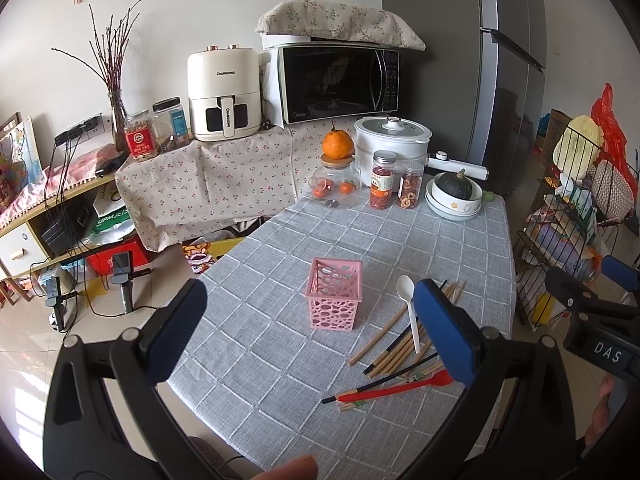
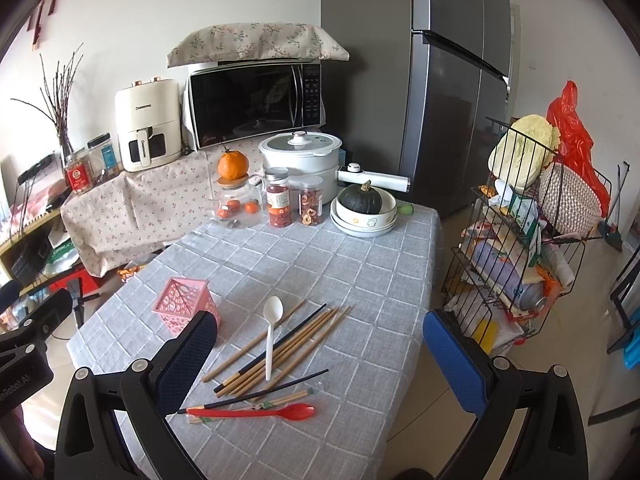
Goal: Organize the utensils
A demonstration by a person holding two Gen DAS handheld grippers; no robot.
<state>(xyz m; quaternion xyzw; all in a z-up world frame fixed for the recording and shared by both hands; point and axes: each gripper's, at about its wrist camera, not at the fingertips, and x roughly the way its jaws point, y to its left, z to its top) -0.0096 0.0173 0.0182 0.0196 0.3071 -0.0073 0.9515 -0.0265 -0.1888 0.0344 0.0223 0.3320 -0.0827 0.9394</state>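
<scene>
Both tools, left tool (image 1: 308, 330) and right tool (image 2: 320, 344), gape empty above the desk (image 2: 360, 280); white spoon (image 2: 271, 336) ahead of the right tool looks light, stiff, slick: pinch mid-handle, pink holder (image 2: 182, 310) off its left finger.

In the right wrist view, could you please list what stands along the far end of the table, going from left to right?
Glass jar with an orange on its lid → red-filled jar → jar of dried slices → stacked bowls holding a dark green squash.
</scene>
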